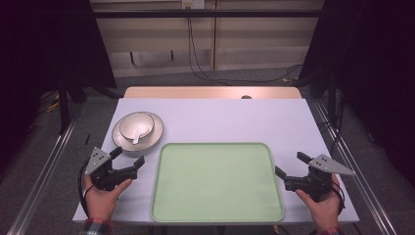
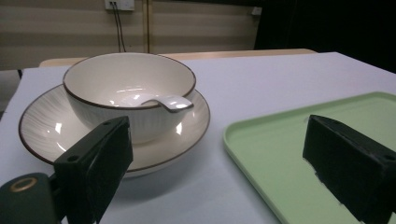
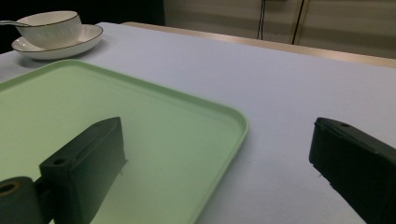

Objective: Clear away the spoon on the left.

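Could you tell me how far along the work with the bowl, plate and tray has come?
Nothing looks done: the bowl, with spoon, sits on its plate beside the bare green tray. The left gripper and right gripper hold nothing, jaws open. Any moving remains.

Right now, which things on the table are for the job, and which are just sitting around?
For the job:
- bowl, nearest the left gripper
- spoon lying in the bowl
- plate under the bowl
- green tray, bare, between the left gripper and the right gripper

Just about:
- cables on the floor behind the table
- wall socket
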Available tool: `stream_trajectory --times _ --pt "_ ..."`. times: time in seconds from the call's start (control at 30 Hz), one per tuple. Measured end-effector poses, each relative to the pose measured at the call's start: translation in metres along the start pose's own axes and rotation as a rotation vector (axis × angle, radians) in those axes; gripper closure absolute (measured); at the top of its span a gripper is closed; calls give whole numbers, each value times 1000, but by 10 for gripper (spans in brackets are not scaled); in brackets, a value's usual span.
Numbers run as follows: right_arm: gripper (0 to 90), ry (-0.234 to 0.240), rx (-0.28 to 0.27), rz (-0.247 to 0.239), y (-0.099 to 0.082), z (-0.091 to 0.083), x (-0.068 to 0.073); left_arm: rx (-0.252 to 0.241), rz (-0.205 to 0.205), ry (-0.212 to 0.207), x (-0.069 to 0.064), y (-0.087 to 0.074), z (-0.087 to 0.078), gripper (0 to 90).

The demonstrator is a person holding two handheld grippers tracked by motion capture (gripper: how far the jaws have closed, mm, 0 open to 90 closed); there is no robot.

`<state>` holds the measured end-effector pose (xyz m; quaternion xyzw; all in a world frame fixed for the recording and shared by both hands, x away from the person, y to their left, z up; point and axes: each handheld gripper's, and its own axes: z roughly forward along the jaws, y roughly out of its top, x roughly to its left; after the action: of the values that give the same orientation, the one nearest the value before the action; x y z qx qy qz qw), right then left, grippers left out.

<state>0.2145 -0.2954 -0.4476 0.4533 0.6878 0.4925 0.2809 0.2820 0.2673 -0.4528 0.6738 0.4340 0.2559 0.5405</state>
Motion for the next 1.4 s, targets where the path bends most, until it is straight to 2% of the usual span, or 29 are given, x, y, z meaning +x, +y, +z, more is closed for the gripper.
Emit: stream_trajectory --times 0.13,0.27,0.43,0.53,0.7,0.77,1.13,1.4 --pt "31 -2 1 1 0 0 0 -8 15 20 2 3 3 93" --pt "31 -3 1 2 0 0 0 -16 0 32 4 4 8 106" --pt "31 -6 2 -5 0 1 1 -9 7 39 7 4 11 129" --pt "31 -4 1 -6 0 0 1 -3 13 67 9 4 13 137" --pt "31 -6 0 -8 0 1 1 -9 13 80 11 5 18 187" --pt "32 -10 1 -10 0 1 1 2 34 90 12 4 22 214" --pt "37 -8 6 -15 -1 0 1 30 50 101 14 1 33 386" --pt "35 -13 6 -6 -2 -4 0 32 60 112 14 2 37 447"
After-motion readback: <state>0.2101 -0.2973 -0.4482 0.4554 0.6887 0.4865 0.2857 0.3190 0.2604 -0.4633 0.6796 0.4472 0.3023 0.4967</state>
